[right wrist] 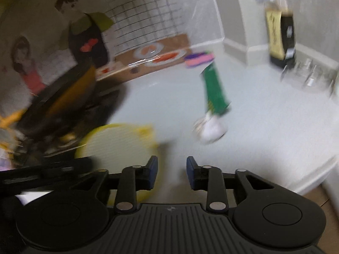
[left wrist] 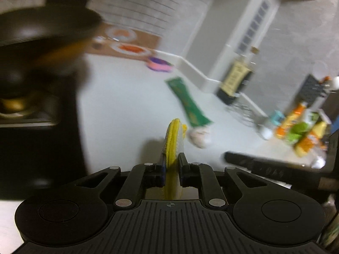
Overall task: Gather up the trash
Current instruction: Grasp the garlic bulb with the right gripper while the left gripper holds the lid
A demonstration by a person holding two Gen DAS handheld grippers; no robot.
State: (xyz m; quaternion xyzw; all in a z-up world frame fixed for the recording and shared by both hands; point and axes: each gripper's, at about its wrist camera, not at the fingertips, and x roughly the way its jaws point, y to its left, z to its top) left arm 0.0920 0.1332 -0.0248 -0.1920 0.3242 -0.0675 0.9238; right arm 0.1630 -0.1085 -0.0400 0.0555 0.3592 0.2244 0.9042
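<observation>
- The left gripper is clamped on a flat yellow scrubbing pad, held on edge between its jaws and sticking out ahead of them; that looks like one piece picked up.
- The right gripper carries nothing, its jaws standing partly apart, with the yellow pad just to their left.
- Ahead of both sets of fingers, well apart from them, a green wrapper and a crumpled white wad lie touching on the pale counter; I judge these uncollected.
- No bin is visible, so drop-off remains.
</observation>
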